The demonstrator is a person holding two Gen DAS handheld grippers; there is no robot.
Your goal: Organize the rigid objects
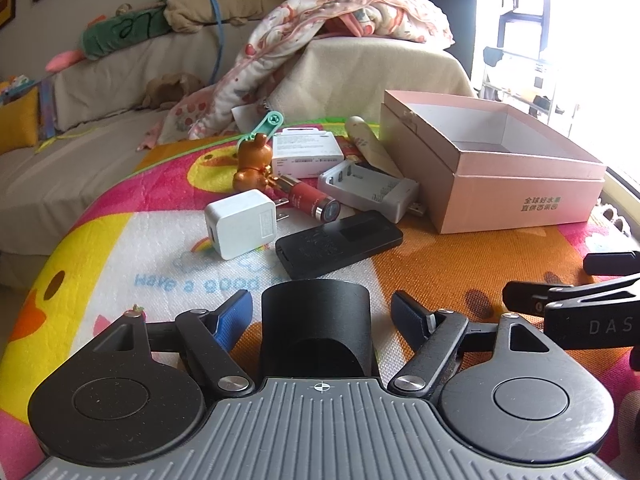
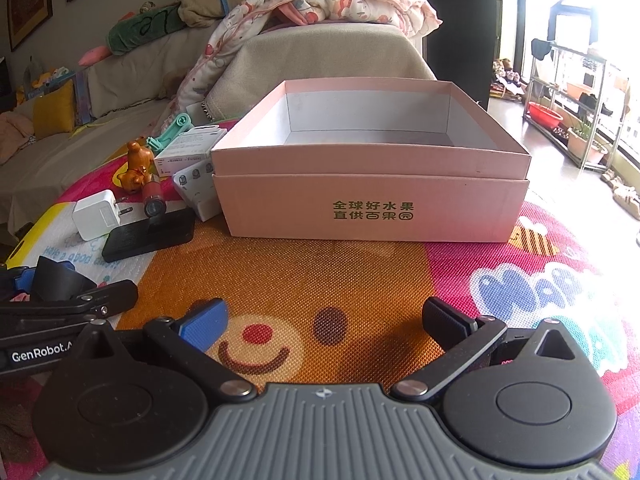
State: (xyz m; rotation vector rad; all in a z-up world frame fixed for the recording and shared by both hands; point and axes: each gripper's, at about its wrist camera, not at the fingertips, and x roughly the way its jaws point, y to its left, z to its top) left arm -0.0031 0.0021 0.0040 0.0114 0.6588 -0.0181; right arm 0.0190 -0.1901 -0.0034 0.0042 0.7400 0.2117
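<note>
Charger (image 1: 240, 224) and remote (image 1: 340, 242) are lying in the clutter left of the box (image 2: 280, 208). The left tongs (image 1: 322, 310) are standing apart around a black cylinder (image 1: 316, 336), pads not pressing, so it is risking tipping. The right tongs (image 2: 324, 320), apart and empty, are crowding beside them. Bare mat (image 2: 320, 272) is lying open before the box's high wall.

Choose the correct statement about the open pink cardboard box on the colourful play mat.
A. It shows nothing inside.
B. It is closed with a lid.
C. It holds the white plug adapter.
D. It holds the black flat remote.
A: the right wrist view looks into the open pink cardboard box and shows only bare walls and floor; the white plug adapter and black flat remote lie on the mat beside it.
</note>
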